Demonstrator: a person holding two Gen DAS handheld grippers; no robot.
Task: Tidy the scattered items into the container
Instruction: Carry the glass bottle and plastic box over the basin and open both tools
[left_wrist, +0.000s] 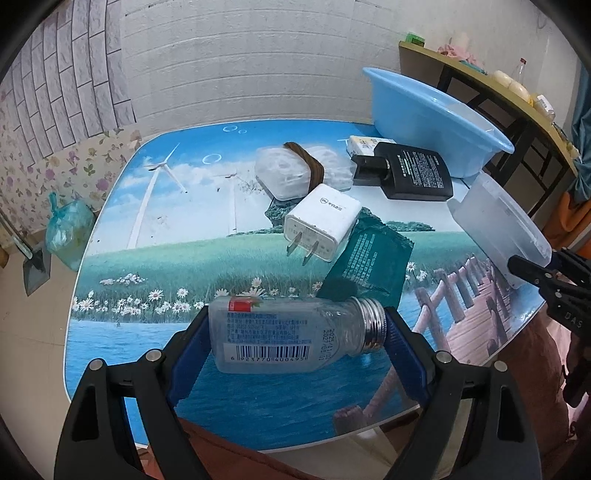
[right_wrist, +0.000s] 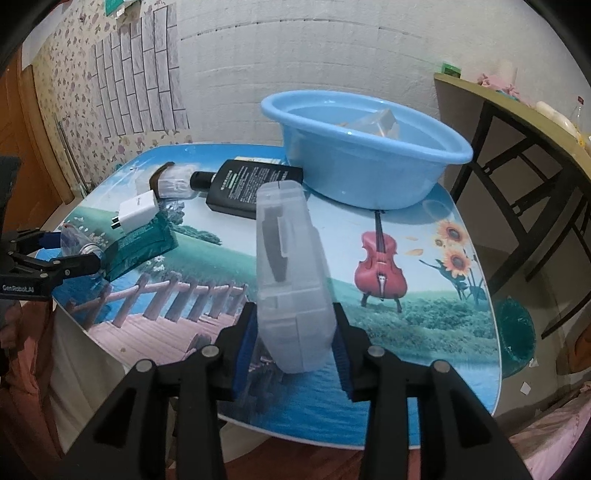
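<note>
My left gripper (left_wrist: 298, 318) is shut on a clear bottle (left_wrist: 280, 332) with a silver screw cap, held lengthwise, base on one pad and cap on the other, over the table's near edge. My right gripper (right_wrist: 294, 314) is shut on a translucent plastic case (right_wrist: 291, 266) that stands on end, tilted, above the table. A blue basin (right_wrist: 369, 177) sits at the far right corner with a clear box (right_wrist: 384, 120) inside. On the table lie a white charger (left_wrist: 325, 221), a black flat bottle (left_wrist: 417, 173), a green sachet (left_wrist: 369, 266) and clear bags tied with a brown band (left_wrist: 291, 173).
The table (left_wrist: 155, 229) has a printed landscape top. A small yellow-white box (left_wrist: 364, 146) lies by the basin. To the right stands a side table (right_wrist: 517, 110) with clutter. A green bin (right_wrist: 515, 332) and a tied bag (left_wrist: 68, 229) sit on the floor.
</note>
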